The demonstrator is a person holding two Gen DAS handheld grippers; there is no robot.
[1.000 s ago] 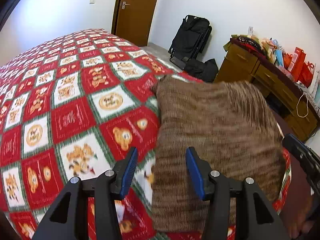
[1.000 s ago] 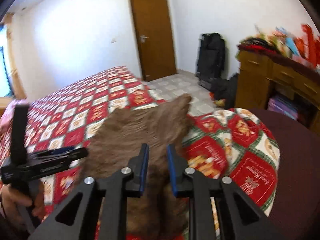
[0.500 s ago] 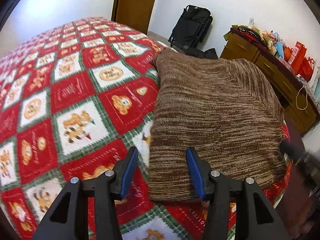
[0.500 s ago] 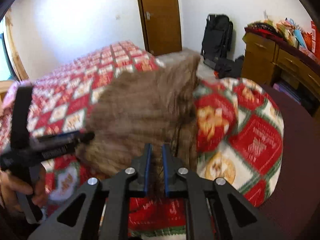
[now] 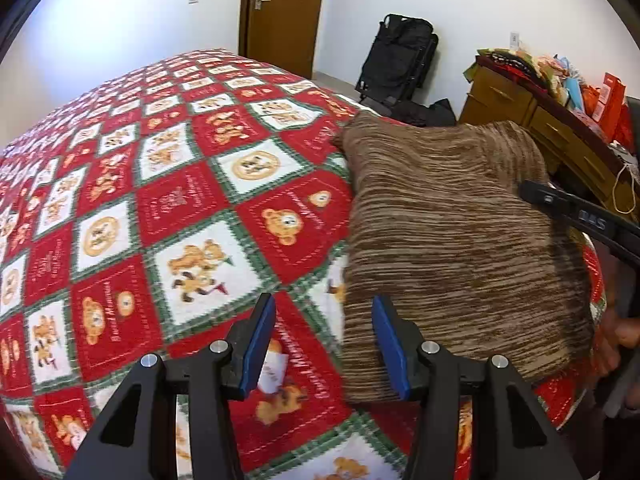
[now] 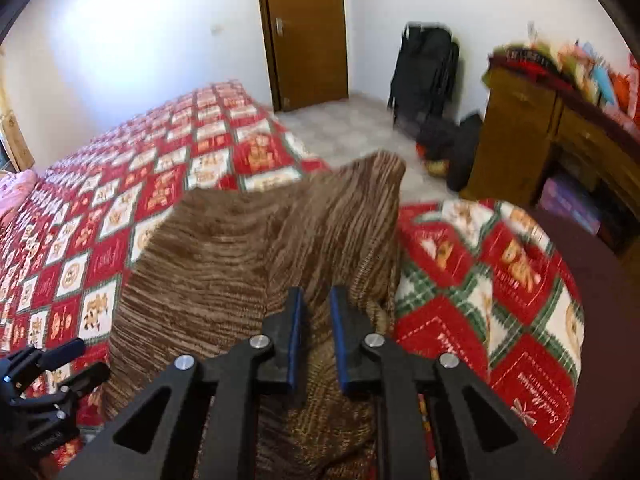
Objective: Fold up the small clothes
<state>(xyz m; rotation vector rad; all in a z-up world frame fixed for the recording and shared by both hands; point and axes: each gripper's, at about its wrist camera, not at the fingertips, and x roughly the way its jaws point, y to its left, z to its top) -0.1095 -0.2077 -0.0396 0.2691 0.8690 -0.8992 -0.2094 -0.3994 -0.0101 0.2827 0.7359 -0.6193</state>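
A bed fills most of both views, covered by a quilt (image 5: 168, 208) of red and white squares printed with orange teddy bears and edged in green.

At the left, the left gripper (image 5: 324, 340) hangs above the quilt near the bed's front edge. Its blue-padded jaws stand about half open with nothing between them; the left pad is over bare quilt and the right pad is over the near left corner of the sweater.

The sweater (image 5: 452, 232), a brown and tan striped knit, lies on the right part of the bed near its corner. In the left wrist view it looks mostly flat. In the right wrist view its right side is lifted into a raised fold, with the far corner peaking over the bed's edge.

The right gripper (image 6: 316, 320) is over the sweater's near right part. Its jaws are narrow, with a small gap between the blue pads, and they have just been opening a little. A ridge of knit rises between the pads; whether they press on it cannot be told. In the left wrist view, a black finger of this gripper reaches over the sweater's right edge, with part of a hand (image 5: 616, 340) below it.

Beyond the bed stand a white wall, a brown door (image 6: 306, 32), a black folded stroller (image 5: 396, 60) on the floor, and at far right a wooden dresser (image 5: 532, 120) piled with colourful items.
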